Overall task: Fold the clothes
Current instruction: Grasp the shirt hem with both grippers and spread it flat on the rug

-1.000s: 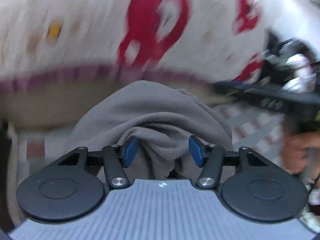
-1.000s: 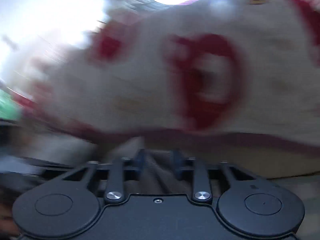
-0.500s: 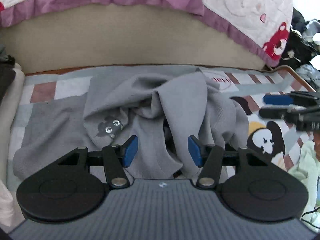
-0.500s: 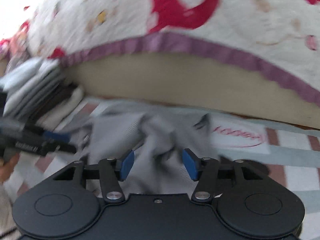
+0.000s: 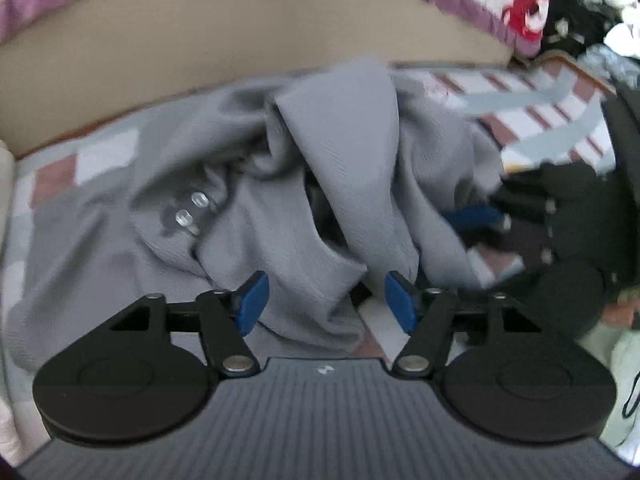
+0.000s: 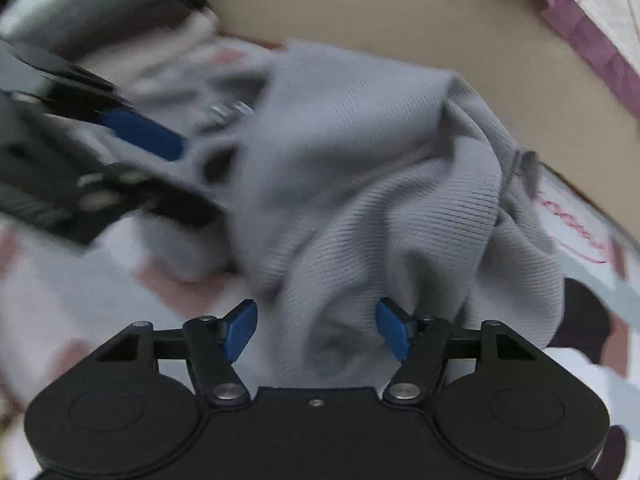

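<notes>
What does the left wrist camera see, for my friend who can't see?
A crumpled grey knit garment lies on a patterned mat. The left claw hangs over it, its blue pads opening and not pressing the cloth.

Black claw (image 5: 324, 300) linkages, blue pads (image 5: 251, 302), silver pivot screws, ribbed grey housing

the grey garment (image 5: 340, 168) (image 6: 360, 184) is soft knit cloth with a fine ribbed weave, matt, crumpled into thick folds; at its 9 o'clock side sit two small glossy studs (image 5: 191, 209). the left gripper (image 5: 326, 304) and the right gripper (image 6: 317, 330) are matt black plastic with smooth blue pads (image 5: 251, 306) (image 6: 394, 334) and shiny metal pivot pins (image 5: 236, 363). the left one's housing is ribbed grey plastic. beneath lies a smooth printed mat (image 5: 552, 108). at 12 o'clock, a quilted cloth blanket (image 6: 600, 16) with a purple border.
</notes>
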The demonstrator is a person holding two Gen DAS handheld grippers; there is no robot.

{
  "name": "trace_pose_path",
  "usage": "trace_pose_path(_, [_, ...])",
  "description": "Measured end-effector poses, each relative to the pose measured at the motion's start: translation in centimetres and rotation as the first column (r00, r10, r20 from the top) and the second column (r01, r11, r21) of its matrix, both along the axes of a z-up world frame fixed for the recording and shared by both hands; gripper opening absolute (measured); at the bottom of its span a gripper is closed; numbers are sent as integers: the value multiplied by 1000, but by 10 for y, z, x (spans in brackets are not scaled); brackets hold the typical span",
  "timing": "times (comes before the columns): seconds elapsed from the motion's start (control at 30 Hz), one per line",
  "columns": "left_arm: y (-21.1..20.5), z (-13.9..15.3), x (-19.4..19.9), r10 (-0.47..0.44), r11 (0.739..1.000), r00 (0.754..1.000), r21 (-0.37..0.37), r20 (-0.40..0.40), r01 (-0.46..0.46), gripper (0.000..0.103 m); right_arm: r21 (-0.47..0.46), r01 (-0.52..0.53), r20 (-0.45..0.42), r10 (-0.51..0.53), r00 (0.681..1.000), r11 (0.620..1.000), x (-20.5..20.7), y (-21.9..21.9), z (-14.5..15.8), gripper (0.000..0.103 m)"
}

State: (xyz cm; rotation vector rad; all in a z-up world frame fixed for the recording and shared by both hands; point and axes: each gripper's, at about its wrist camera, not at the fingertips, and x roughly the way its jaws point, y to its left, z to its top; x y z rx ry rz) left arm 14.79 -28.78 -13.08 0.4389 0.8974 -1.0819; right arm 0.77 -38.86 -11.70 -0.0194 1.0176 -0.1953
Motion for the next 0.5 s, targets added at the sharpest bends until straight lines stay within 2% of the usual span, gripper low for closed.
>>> trace_pose_path(0.03, [-4, -5, -1, -12, 1000, 1000, 21, 2, 12, 66, 6, 4, 15, -4, 1000, 1000, 0, -5, 0, 46])
trace_pose_path(0.07, [-7, -9, -2, -23, 999, 1000, 42, 6, 23, 66, 19, 10, 31, -10, 999, 1000, 0, -11, 1, 22])
trace_pose_path(0.1, [-10, -11, -3, -26, 998, 999, 55, 37, 24, 66, 57, 27, 55, -30, 998, 998, -3, -20, 7, 11])
trace_pose_path(0.13, [-11, -11, -3, -32, 998, 998, 51, 57, 29, 65, 104, 57, 88, -66, 994, 993, -8, -30, 13, 10])
trace_pose_path(0.17, [-12, -10, -3, -38, 998, 996, 47, 76, 34, 56, 148, 85, 118, -103, 988, 985, -13, -40, 20, 10])
trace_pose_path(0.2, [-13, -10, -3, -42, 998, 995, 44, 95, 38, 41, 173, 113, 143, -139, 980, 978, -19, -49, 26, 8])
trace_pose_path(0.23, [-13, -9, 0, -27, 999, 994, 49, 104, 22, 4, 183, 143, 156, -173, 972, 973, -25, -57, 31, 6])
trace_pose_path(0.27, [-12, -8, 2, -12, 999, 993, 51, 115, 6, 6, 172, 175, 160, -203, 966, 969, -31, -63, 36, 2])
trace_pose_path(0.37, [6, 19, -1, 83, 996, 959, -65, 270, -67, 5, 58, 254, 175, -261, 949, 965, -48, -78, 48, 1])
trace_pose_path(0.4, [15, 34, -3, 113, 990, 948, -119, 299, -80, 5, 22, 298, 188, -296, 936, 954, -54, -86, 57, 1])
trace_pose_path(0.47, [35, 63, 1, 175, 968, 957, -219, 231, -124, 5, -37, 384, 218, -368, 904, 922, -67, -103, 75, 1])
trace_pose_path(0.5, [45, 74, 8, 190, 954, 973, -260, 131, -151, 5, -23, 433, 239, -415, 878, 901, -74, -115, 86, 1])
